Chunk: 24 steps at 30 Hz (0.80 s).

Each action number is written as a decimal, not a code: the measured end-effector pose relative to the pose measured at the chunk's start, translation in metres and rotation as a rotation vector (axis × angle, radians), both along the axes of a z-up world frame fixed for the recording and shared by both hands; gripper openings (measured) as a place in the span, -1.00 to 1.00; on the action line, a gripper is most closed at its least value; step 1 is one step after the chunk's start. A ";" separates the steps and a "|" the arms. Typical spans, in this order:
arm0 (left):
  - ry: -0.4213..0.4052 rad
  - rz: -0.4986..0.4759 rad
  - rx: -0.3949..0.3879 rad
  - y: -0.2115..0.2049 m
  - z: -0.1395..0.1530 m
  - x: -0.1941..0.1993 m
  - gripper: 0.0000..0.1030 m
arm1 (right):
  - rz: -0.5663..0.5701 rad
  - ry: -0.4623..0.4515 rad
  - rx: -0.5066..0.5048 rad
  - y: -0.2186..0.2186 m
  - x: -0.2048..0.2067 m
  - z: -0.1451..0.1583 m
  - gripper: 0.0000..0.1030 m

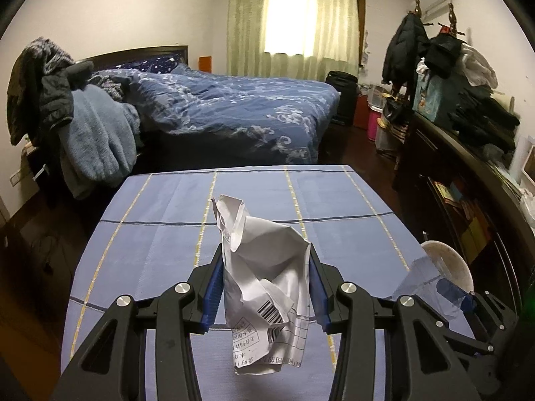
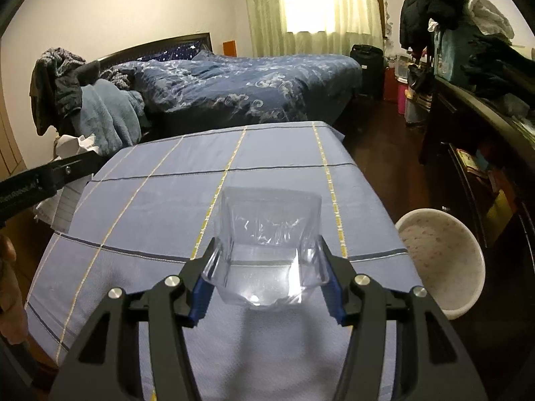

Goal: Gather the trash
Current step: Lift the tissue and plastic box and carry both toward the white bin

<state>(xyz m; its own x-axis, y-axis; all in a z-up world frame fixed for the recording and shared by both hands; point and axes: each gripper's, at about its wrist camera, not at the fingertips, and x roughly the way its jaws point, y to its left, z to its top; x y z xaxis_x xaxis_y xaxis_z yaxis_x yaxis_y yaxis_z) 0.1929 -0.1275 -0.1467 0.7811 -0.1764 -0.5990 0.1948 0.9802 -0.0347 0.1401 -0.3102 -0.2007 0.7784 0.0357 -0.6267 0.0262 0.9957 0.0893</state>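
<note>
Left hand-held gripper (image 1: pixel 265 279): jaws clamped on a crumpled white sheet of printed paper (image 1: pixel 264 277) bearing a barcode and lines of text. The blue pads (image 1: pixel 211 295) press against both sides of the wad. The paper is held above the desk (image 1: pixel 160 234), which is covered in a light blue cloth with yellow and dark grid lines; its lower end hangs free below the jaws, and whether it touches the cloth cannot be told.

Right hand-held gripper (image 2: pixel 265 279): jaws clamped on a clear, square plastic tray (image 2: pixel 267 250), open side facing the camera, with the blue pads (image 2: pixel 200 300) bearing on its left and right walls. The tray is held over the near part of the same desk (image 2: pixel 150 207). In the left wrist view this tray (image 1: pixel 424 284) appears at the lower right, near the desk edge.

A white round bowl-shaped basin (image 2: pixel 441 257) sits just beside the right edge of the desk, below the level of the desk top. In the right wrist view the left gripper arm and its paper (image 2: pixel 75 147) appear at the far left, off the desk's left edge.

Surroundings: a bed with a dark blue patterned duvet (image 1: pixel 240 107) lies beyond the desk; a curtained window (image 1: pixel 291 20) is behind it; a dark cabinet piled with clothing (image 1: pixel 468 127) stands to the right
</note>
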 end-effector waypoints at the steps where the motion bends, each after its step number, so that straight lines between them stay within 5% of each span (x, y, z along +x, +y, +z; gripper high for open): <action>1: -0.001 -0.005 0.003 -0.002 0.000 -0.001 -0.12 | -0.002 -0.002 0.001 -0.001 -0.001 0.000 0.07; 24: -0.005 -0.175 0.080 -0.082 -0.002 -0.009 -0.12 | -0.099 -0.041 0.054 -0.055 -0.029 -0.001 0.07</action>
